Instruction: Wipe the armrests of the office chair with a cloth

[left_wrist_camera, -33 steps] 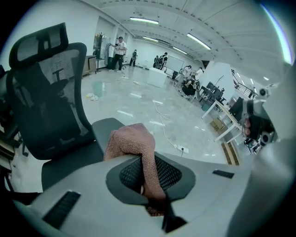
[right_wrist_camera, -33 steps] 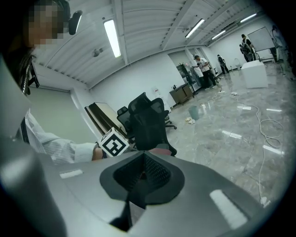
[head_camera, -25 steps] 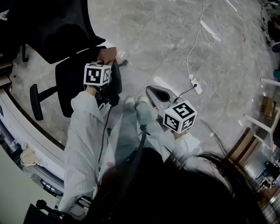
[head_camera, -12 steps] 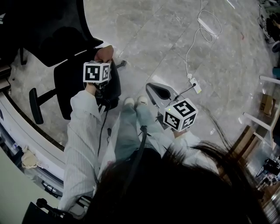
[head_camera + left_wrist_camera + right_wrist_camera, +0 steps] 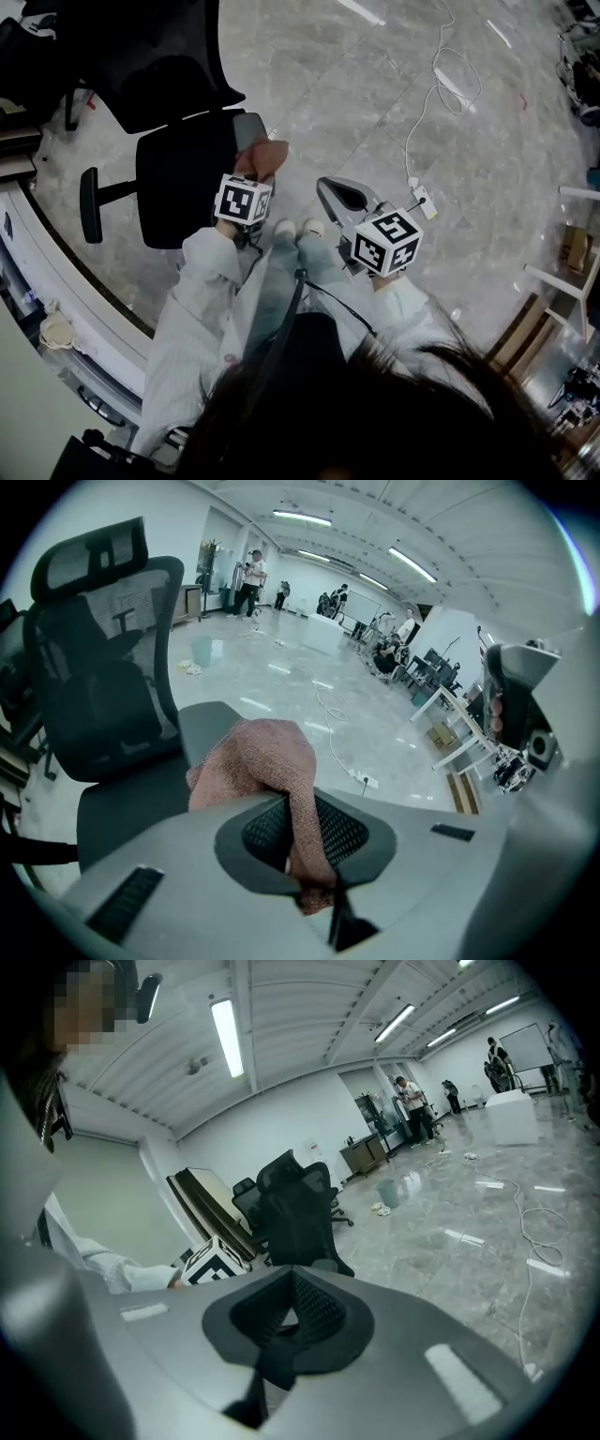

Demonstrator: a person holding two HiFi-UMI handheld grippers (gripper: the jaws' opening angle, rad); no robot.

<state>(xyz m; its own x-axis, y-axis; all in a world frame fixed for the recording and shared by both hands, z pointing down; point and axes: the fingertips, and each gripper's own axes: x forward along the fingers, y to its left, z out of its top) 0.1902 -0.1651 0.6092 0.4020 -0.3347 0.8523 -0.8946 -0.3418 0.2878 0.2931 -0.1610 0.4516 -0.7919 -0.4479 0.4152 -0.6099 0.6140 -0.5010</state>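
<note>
Marble floor (image 5: 394, 103) surrounds the office chair (image 5: 183, 183). My left gripper (image 5: 311, 878) pinches the pink cloth (image 5: 258, 761) on its right-hand armrest (image 5: 249, 127); I'd press flat and stroke lengthwise. My right gripper (image 5: 272, 1358) hangs pressed together, empty.

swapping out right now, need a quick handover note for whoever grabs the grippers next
Left gripper: shut on the pink cloth, which is bunched at the near end of the grey armrest.
Right gripper: shut, empty, held aside over the floor.
Done: wiping of the grey armrest looks under way; how much is covered can't be told.
Left: finish it, then do the dark armrest on the far side of the seat.
</note>
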